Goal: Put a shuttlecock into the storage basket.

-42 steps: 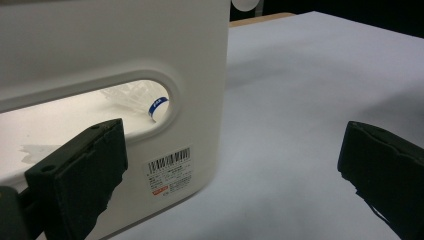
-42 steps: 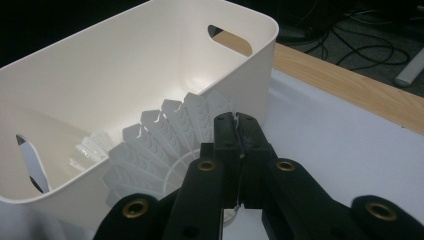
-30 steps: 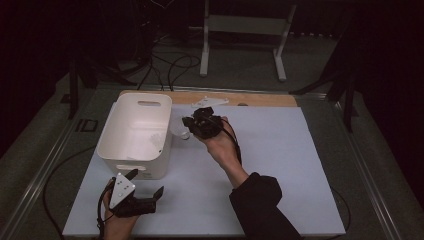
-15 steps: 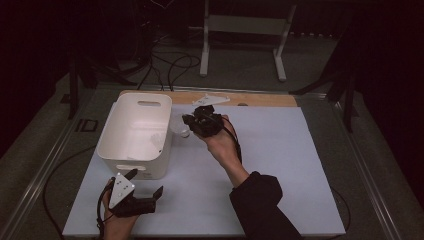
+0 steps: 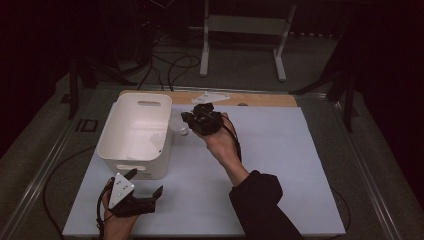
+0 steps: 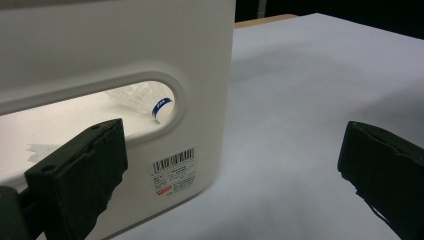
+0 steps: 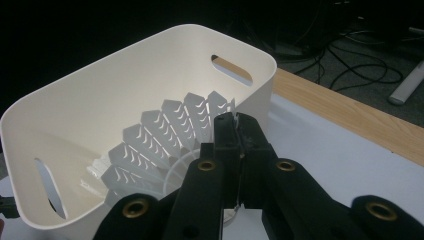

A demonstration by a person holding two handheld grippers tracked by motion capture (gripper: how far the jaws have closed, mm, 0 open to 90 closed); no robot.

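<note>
Honestly, right tool (image 7: 235, 131) is pinched on the shuttlecock (image 7: 165, 145)'s feather skirt, featherlight and crushable; gripping the cork below looks safer.

a white sticker (image 6: 174, 172) on the near wall of the white plastic bin (image 6: 125, 45) bears a barcode with lines of small print and a red mark beneath, all too small to read. through the bin's handle slot, a shuttlecock's blue band (image 6: 161, 105) carries white letters, too blurred to make out.
</note>
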